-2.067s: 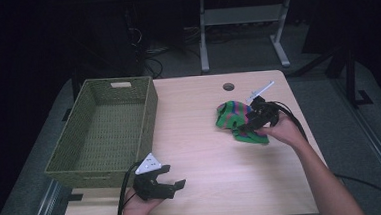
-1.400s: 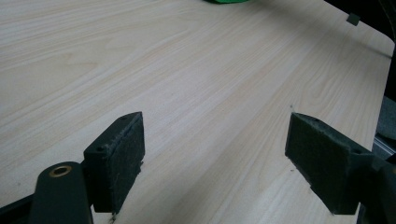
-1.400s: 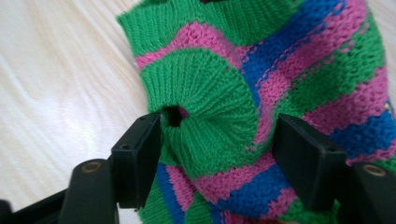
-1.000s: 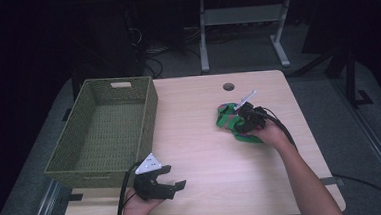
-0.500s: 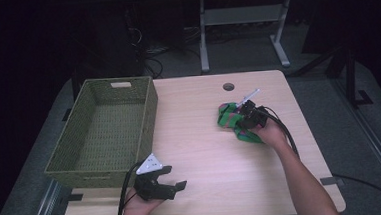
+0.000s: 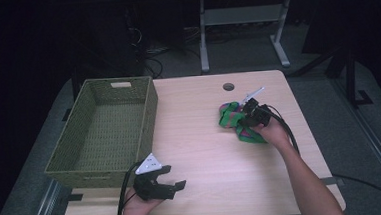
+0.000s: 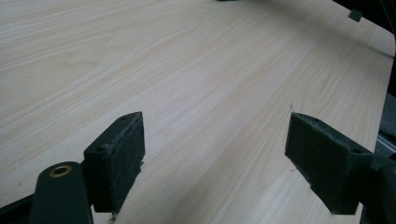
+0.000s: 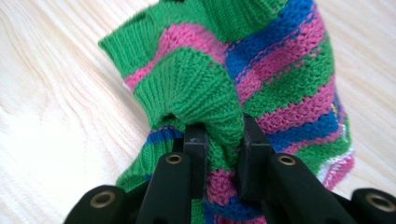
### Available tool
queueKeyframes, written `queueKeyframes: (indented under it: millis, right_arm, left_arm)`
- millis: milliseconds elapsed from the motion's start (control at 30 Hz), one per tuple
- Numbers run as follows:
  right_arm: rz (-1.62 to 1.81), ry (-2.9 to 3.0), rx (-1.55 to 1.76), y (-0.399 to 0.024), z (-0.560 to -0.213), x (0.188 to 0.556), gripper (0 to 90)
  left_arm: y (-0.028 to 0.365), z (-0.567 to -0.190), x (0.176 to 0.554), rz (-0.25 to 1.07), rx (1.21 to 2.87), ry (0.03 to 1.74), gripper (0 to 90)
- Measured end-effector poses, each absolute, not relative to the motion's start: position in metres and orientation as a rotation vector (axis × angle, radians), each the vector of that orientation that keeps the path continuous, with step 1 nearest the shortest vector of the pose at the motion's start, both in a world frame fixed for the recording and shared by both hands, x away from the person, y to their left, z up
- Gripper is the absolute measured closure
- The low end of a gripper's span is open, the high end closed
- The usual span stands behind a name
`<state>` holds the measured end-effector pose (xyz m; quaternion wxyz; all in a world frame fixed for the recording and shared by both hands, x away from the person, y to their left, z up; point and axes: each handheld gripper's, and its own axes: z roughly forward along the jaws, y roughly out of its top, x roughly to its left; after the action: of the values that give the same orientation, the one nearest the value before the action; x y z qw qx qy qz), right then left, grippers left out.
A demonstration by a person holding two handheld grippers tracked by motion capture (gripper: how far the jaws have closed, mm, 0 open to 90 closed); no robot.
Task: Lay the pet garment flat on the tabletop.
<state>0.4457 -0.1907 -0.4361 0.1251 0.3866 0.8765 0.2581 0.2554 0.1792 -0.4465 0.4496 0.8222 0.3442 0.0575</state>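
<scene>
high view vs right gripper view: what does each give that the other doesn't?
High view: the green wicker basket at the table's left, the left gripper near the front edge with nothing between its jaws, the round hole in the table, and the floor behind.

Right gripper view: a close look at the grip. The jaws have just been closing, and a green ribbed fold is pinched between the pads.

Both: the striped knit garment on the pale wood tabletop, with the right gripper on it.
</scene>
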Motion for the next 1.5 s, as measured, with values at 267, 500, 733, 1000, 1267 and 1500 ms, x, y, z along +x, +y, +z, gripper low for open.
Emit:
queueKeyframes:
  millis: [267, 500, 733, 1000, 1267, 1500]
  right_arm:
    - [0.868, 2.521, 1.192, -0.206, -0.428, 0.436, 76.5]
    - [0.962, 2.493, 1.208, -0.215, -0.418, 0.430, 76.6]
    - [0.876, 2.560, 1.186, -0.204, -0.434, 0.431, 76.6]
    - [0.900, 2.543, 1.190, -0.203, -0.426, 0.431, 76.6]
    - [0.820, 2.661, 1.160, -0.191, -0.443, 0.433, 67.9]
    - [0.725, 2.710, 1.010, -0.174, -0.448, 0.429, 43.3]
  left_arm:
    - [0.177, -0.447, 0.255, 0.146, 2.041, 0.846, 20.2]
    - [0.174, -0.448, 0.254, 0.151, 2.057, 0.833, 20.2]
    - [0.175, -0.447, 0.254, 0.153, 2.050, 0.836, 20.2]
    - [0.177, -0.446, 0.254, 0.153, 2.045, 0.840, 20.1]
    - [0.176, -0.447, 0.254, 0.154, 2.048, 0.840, 20.1]
    - [0.177, -0.446, 0.254, 0.157, 2.050, 0.839, 20.2]
